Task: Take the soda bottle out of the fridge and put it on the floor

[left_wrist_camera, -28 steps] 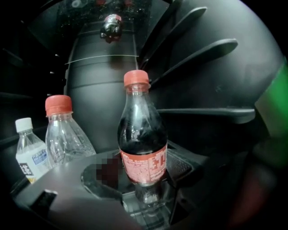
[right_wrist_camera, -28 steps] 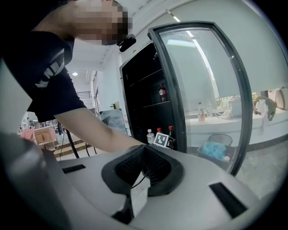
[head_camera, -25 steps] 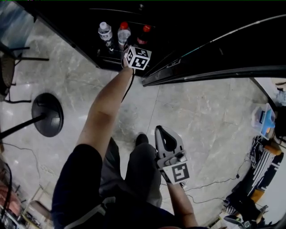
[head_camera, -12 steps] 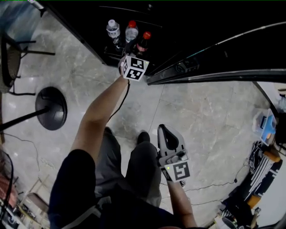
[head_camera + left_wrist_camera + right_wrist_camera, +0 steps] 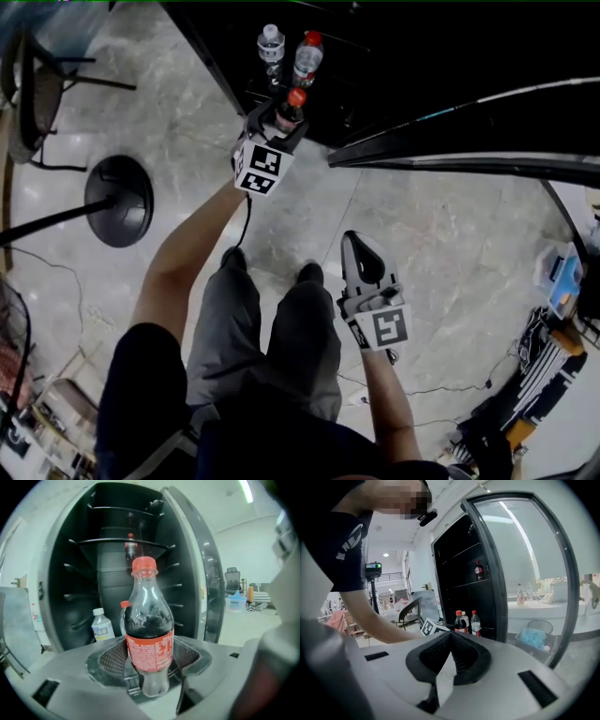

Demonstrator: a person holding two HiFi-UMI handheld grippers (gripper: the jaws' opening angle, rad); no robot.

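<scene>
Your left gripper [image 5: 279,120] has pulled back from the fridge [image 5: 89,573], and the soda bottle [image 5: 149,634] came with it. Two other bottles [image 5: 271,42] stay inside. So the taking-out looks nearly done (the floor [image 5: 431,234] comes next). Its jaws squeeze the red label from both sides. The bottle stands upright at the top middle of the head view, with a red cap and dark drink. Your right gripper [image 5: 450,637] is pressed together, holding nothing.

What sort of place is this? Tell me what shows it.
Probably an indoor lab or office space: a glass-door drinks fridge, a polished stone-tile floor, and an office chair in the background.
</scene>
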